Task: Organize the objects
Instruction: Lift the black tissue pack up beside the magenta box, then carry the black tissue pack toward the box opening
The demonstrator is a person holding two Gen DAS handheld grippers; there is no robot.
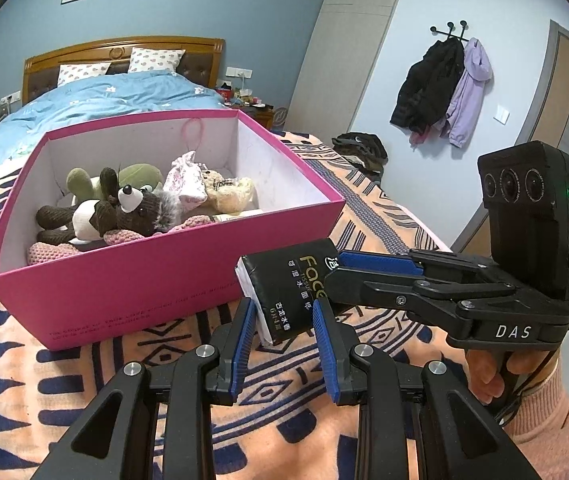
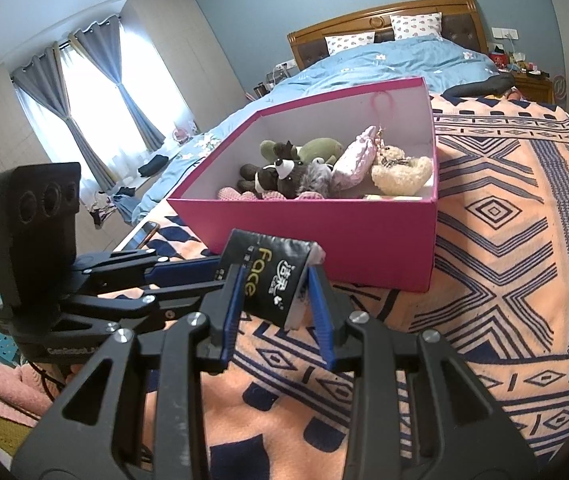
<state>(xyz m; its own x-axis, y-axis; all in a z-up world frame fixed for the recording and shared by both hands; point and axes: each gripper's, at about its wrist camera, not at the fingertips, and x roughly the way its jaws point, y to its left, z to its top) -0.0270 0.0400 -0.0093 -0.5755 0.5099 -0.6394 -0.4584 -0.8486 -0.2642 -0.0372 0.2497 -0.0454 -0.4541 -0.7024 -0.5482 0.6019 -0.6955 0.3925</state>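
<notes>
A black tissue pack (image 1: 288, 290) marked "Face" is held above the patterned blanket, just in front of the pink box (image 1: 124, 280). Both grippers clamp it. My left gripper (image 1: 284, 312) is shut on its lower end. My right gripper (image 1: 330, 276) comes in from the right and is shut on its right end. In the right wrist view the pack (image 2: 270, 274) sits between my right gripper's (image 2: 274, 280) blue pads, with the left gripper (image 2: 220, 270) reaching in from the left. The pink box (image 2: 324, 224) holds several plush toys (image 1: 124, 208).
The box stands on an orange and navy patterned blanket (image 1: 284, 400) on a bed with a blue duvet (image 1: 104, 100). A phone (image 2: 140, 234) lies at the blanket's left edge. Coats (image 1: 444, 88) hang on the wall to the right. A nightstand (image 2: 524, 76) stands by the headboard.
</notes>
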